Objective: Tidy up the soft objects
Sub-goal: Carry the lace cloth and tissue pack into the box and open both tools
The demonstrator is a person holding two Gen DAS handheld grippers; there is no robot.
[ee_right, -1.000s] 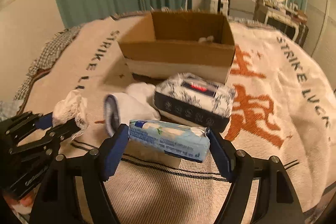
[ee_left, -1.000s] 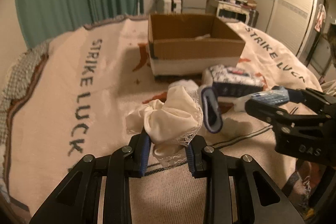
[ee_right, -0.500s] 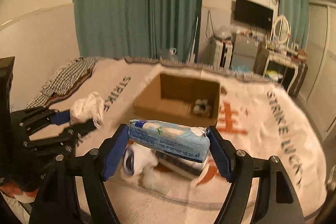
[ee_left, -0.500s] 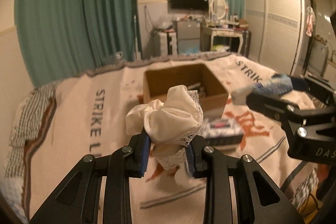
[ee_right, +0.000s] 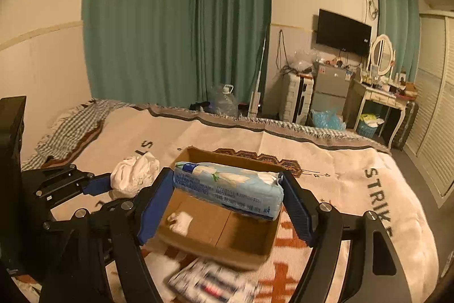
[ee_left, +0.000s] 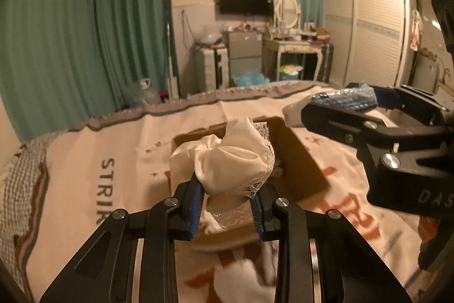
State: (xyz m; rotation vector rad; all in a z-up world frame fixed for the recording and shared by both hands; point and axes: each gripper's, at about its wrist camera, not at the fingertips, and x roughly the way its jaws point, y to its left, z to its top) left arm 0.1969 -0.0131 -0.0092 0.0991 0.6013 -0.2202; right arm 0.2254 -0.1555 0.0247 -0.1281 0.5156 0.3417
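Note:
My left gripper (ee_left: pixel 227 206) is shut on a bunched white lace-edged cloth (ee_left: pixel 227 161) and holds it in the air over the near side of the open cardboard box (ee_left: pixel 300 161). My right gripper (ee_right: pixel 227 206) is shut on a light blue tissue pack (ee_right: pixel 227 186), held crosswise above the box (ee_right: pixel 227 232). A small white item (ee_right: pixel 180 219) lies on the box floor. In the right wrist view the left gripper (ee_right: pixel 93 185) and its cloth (ee_right: pixel 133 175) show at left. In the left wrist view the right gripper's body (ee_left: pixel 397 149) with the pack (ee_left: pixel 343 101) shows at right.
The box stands on a cream "STRIKE LUCKY" blanket (ee_right: pixel 354 183) over a bed. A patterned tissue box (ee_right: pixel 210 286) and a white sock (ee_left: pixel 249 271) lie on the blanket, blurred, in front of the box. Green curtains, a dresser and a wardrobe stand beyond the bed.
Both grippers have risen from just above the blanket and moved forward with their loads. They now hang over the cardboard box, which sits lower and closer in both views.

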